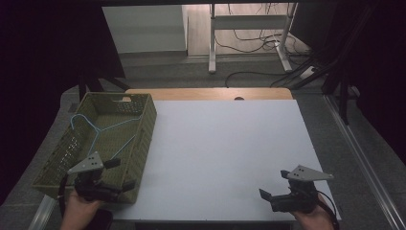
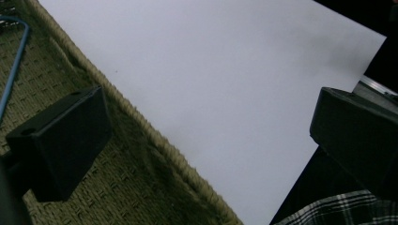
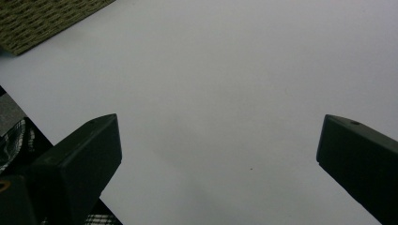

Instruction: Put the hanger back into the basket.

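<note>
An olive woven basket [image 1: 143, 139] stands at the left of the white table top [image 1: 225, 153]. A light blue wire hanger [image 1: 98, 130] lies inside it. My left gripper [image 1: 120, 174] hovers over the basket's near right corner, open and holding nothing. In the left gripper view its jaws stand wide apart, one over the basket's weave [image 2: 131, 187], the other past the table's edge, with the hanger [image 2: 14, 70] at far left. My right gripper [image 1: 274, 184] is open above the near right of the table top. The right gripper view has the basket's corner [image 3: 42, 18] far off.
A wooden strip [image 1: 206, 93] borders the white top at the back. Beyond it a desk frame [image 1: 249, 28] and loose cables [image 1: 268, 43] sit on the floor. A metal rail [image 1: 364, 163] runs along the right side. Plaid cloth [image 2: 338, 211] lies below the near edge.
</note>
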`<action>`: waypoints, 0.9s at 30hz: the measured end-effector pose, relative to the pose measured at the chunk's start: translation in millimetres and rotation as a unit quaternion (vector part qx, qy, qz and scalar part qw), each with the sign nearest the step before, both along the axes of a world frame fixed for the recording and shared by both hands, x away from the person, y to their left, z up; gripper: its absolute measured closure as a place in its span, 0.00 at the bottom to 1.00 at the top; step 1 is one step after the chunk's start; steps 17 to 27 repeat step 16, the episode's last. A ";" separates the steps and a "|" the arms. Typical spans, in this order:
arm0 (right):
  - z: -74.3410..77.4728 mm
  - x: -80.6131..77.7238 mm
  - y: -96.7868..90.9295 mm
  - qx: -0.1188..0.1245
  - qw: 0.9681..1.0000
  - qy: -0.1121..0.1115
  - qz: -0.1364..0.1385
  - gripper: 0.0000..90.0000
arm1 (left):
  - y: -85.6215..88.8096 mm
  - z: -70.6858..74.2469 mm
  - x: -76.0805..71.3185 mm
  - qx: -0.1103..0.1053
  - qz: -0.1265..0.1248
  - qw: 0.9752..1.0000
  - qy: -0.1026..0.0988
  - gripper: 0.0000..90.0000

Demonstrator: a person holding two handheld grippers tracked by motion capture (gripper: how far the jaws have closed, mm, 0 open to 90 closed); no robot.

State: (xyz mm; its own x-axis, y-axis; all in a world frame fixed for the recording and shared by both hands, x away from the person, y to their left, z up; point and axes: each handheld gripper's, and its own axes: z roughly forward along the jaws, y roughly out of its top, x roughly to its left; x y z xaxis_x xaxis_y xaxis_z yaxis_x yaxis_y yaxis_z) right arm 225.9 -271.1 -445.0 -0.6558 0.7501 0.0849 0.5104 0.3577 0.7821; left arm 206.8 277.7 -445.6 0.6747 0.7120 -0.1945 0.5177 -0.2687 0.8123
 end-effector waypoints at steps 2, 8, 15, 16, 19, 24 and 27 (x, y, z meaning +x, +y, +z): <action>-0.9 -1.0 0.1 -0.001 1.000 0.000 0.001 0.00 | -1.0 -4.4 -1.0 0.008 0.001 1.000 -0.001 0.00; -6.7 -4.7 0.9 -0.005 1.000 0.002 0.003 0.00 | -4.0 -18.3 1.0 0.037 0.003 0.999 0.008 0.00; -12.6 -4.0 1.0 -0.022 1.000 0.002 0.003 0.00 | -5.5 -20.1 1.8 0.049 0.004 0.999 0.006 0.00; -12.6 -4.0 1.0 -0.022 1.000 0.002 0.003 0.00 | -5.5 -20.1 1.8 0.049 0.004 0.999 0.006 0.00; -12.6 -4.0 1.0 -0.022 1.000 0.002 0.003 0.00 | -5.5 -20.1 1.8 0.049 0.004 0.999 0.006 0.00; -12.6 -4.0 1.0 -0.022 1.000 0.002 0.003 0.00 | -5.5 -20.1 1.8 0.049 0.004 0.999 0.006 0.00; -12.6 -4.0 1.0 -0.022 1.000 0.002 0.003 0.00 | -5.5 -20.1 1.8 0.049 0.004 0.999 0.006 0.00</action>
